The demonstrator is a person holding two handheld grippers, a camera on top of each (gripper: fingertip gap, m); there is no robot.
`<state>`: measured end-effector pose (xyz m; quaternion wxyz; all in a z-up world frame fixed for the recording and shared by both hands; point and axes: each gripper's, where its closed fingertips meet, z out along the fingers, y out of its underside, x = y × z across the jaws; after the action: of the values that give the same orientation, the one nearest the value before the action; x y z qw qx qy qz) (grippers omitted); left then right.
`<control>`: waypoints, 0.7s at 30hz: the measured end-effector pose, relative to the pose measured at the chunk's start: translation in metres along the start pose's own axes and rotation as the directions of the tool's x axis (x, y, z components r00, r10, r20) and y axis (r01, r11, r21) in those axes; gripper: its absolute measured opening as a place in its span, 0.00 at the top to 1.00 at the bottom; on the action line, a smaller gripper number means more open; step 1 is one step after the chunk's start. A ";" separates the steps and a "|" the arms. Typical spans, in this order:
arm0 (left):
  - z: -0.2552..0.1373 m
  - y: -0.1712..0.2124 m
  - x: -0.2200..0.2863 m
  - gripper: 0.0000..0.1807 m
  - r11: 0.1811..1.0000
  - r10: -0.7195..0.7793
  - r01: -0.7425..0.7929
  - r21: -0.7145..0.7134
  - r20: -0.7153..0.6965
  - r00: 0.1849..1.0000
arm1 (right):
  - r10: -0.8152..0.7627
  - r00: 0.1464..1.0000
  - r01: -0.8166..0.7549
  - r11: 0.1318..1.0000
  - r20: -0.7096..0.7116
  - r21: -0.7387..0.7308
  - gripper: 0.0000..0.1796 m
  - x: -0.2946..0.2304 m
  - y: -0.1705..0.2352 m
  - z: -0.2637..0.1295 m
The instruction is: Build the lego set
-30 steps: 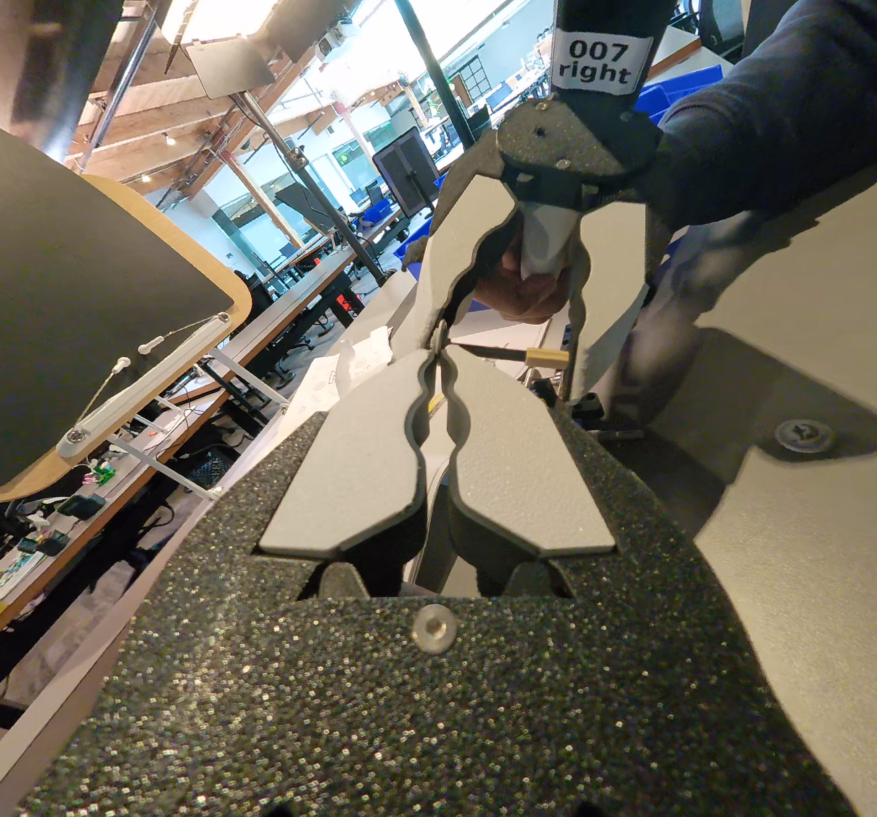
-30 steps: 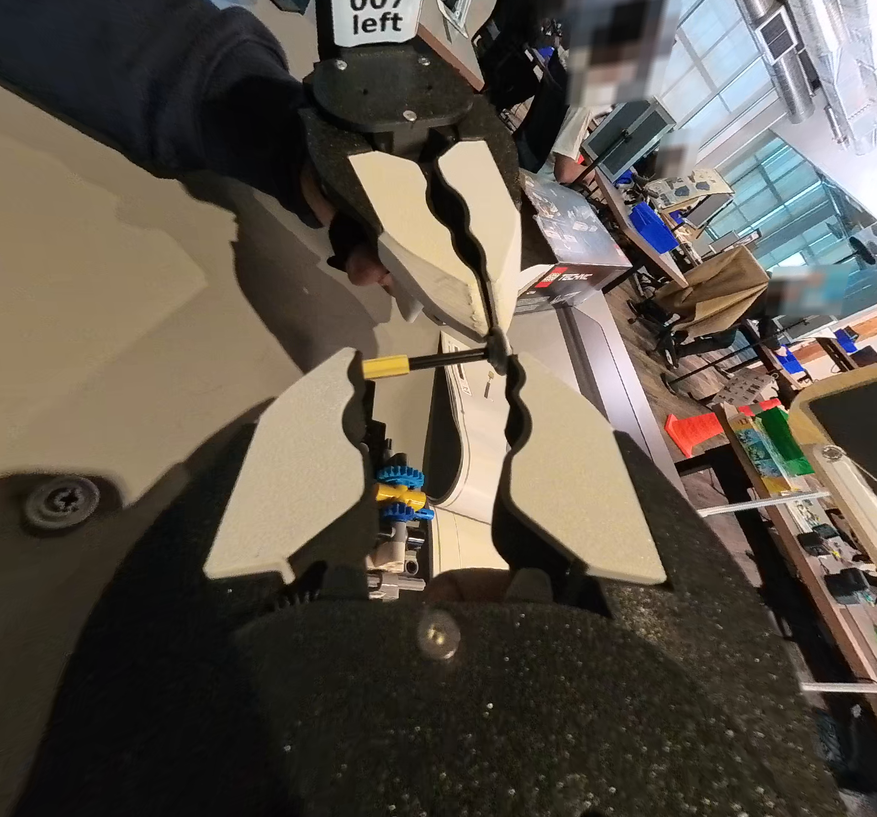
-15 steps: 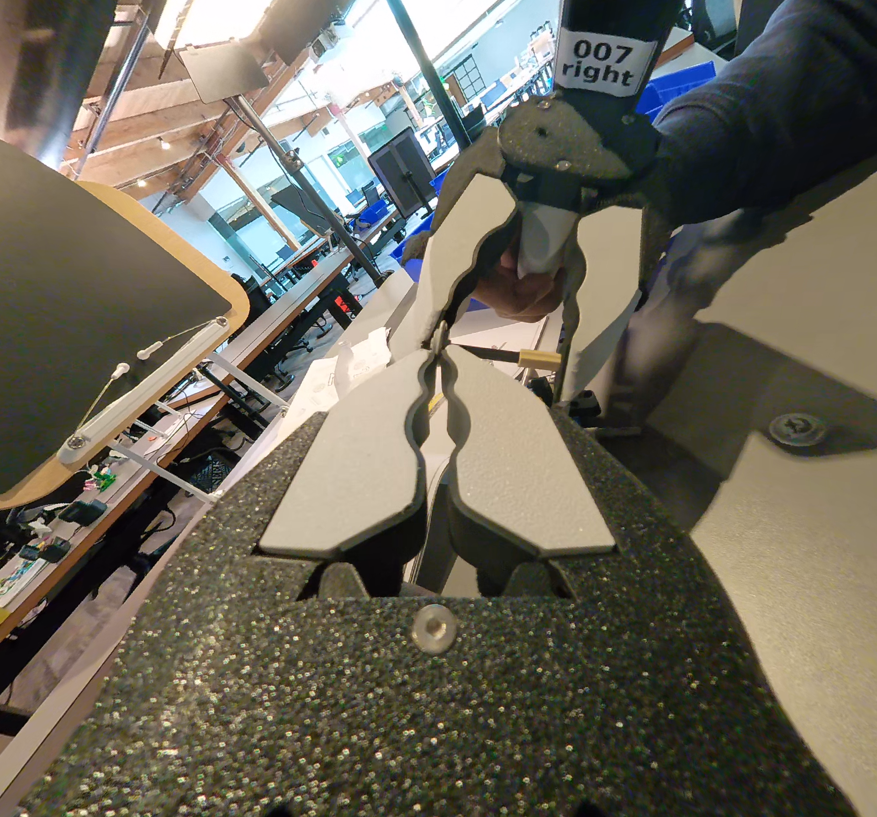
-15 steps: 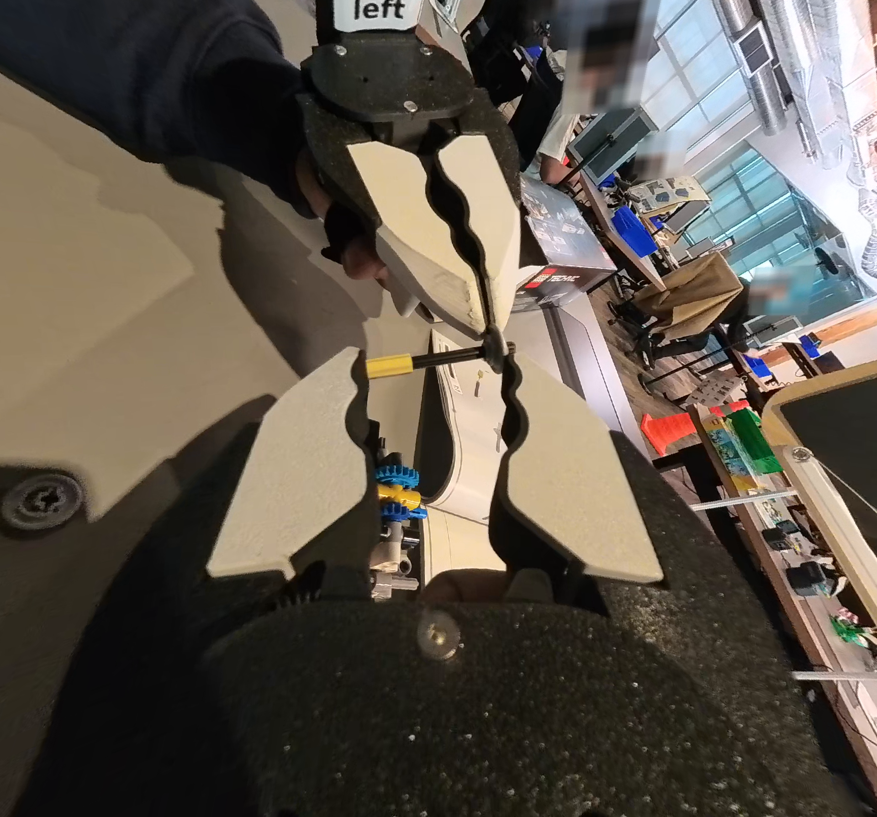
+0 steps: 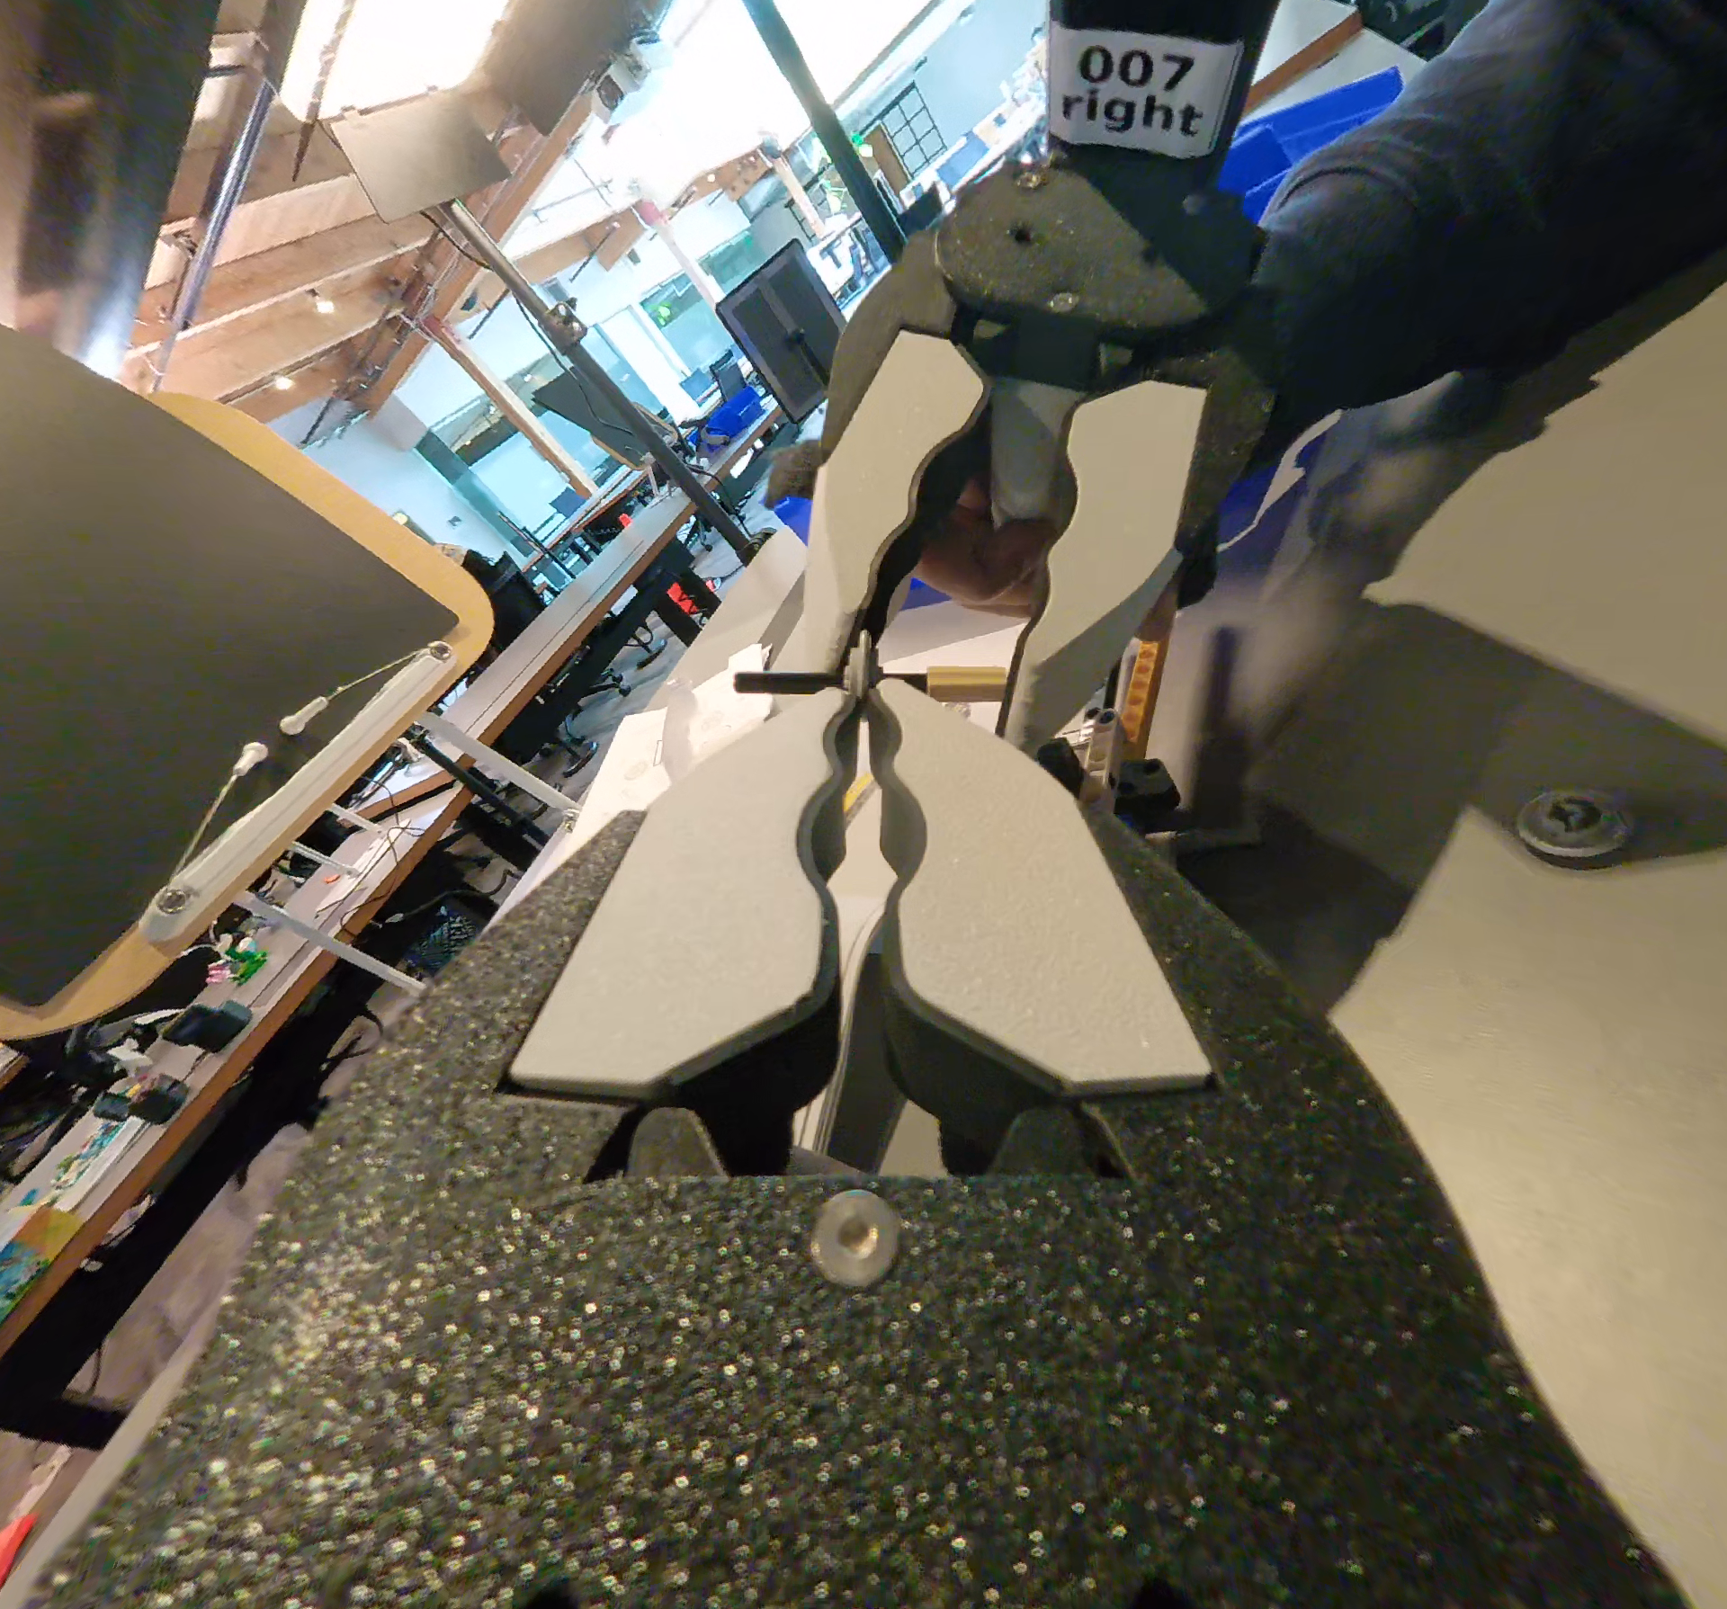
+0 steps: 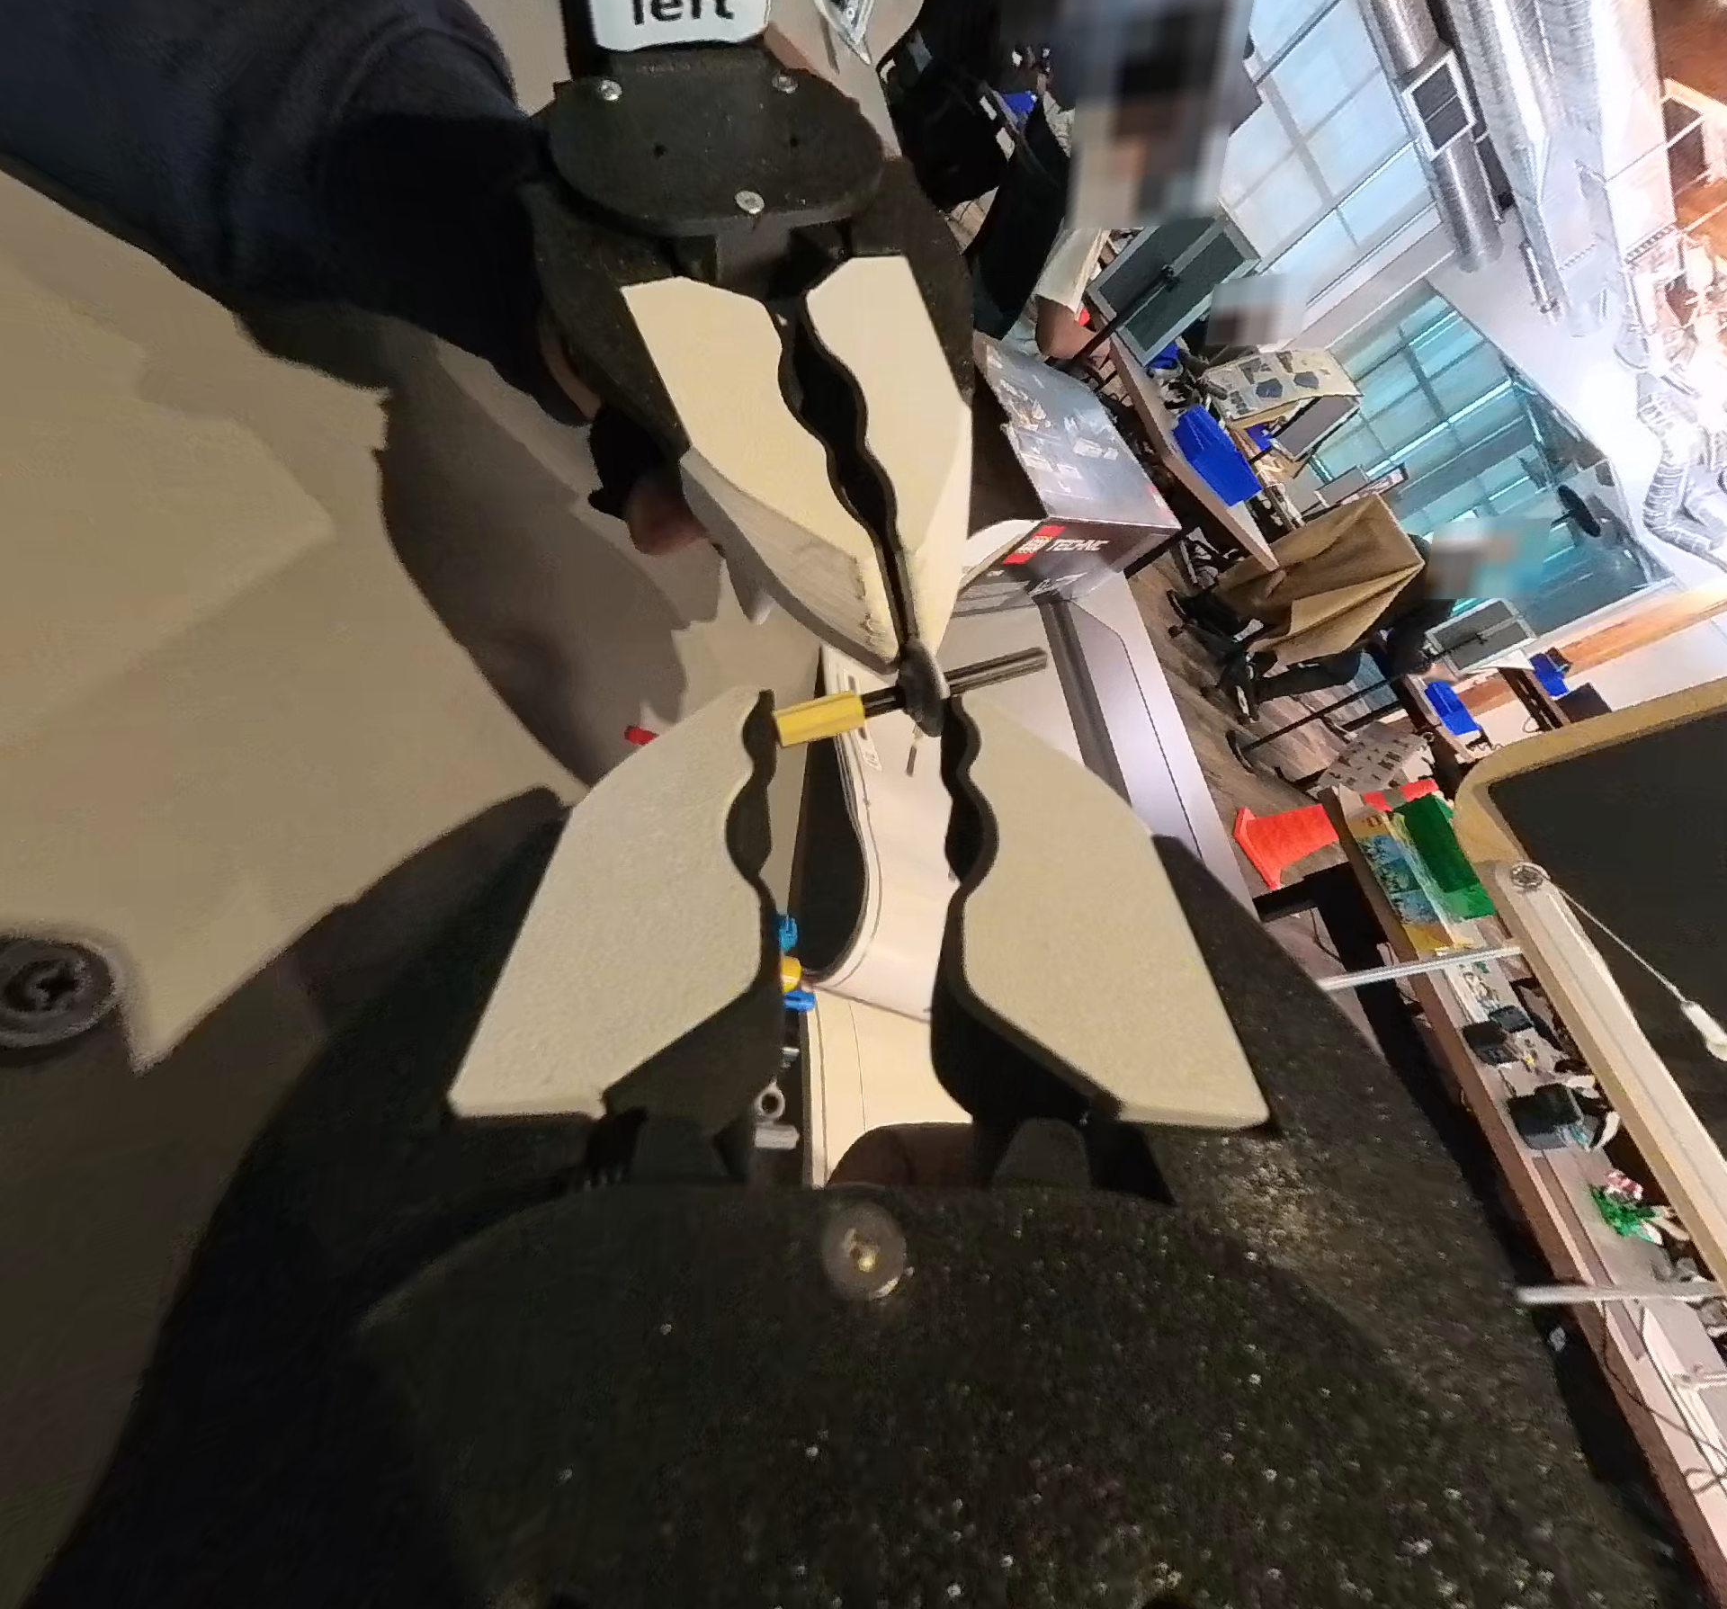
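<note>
Two grippers meet tip to tip above the surface. Left gripper fingers pressed together, pinching a small grey bush threaded on a black axle. Right gripper fingers spread — yellow connector on the axle's end touches one fingertip. Step, as judged: seating the bush along the axle. Next calls for steady coaxial push. Beyond — set box.

Each camera sits on its own claw and looks forward along the two fingers, low over the counter. The views face each other at close range. Both share the black axle between the fingertips and the opposite claw.
</note>
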<state>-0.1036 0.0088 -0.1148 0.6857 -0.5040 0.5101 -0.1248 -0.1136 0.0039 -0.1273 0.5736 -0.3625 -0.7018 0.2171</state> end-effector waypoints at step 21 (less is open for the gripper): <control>-0.002 -0.001 0.002 0.99 1.000 -0.008 0.008 0.008 -0.023 1.000 | -0.037 0.999 0.037 0.999 -0.028 0.005 0.81 -0.002 -0.001 0.000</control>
<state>-0.1042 0.0061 -0.1150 0.6814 -0.5017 0.5155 -0.1354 -0.1139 0.0020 -0.1276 0.5883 -0.3508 -0.6997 0.2031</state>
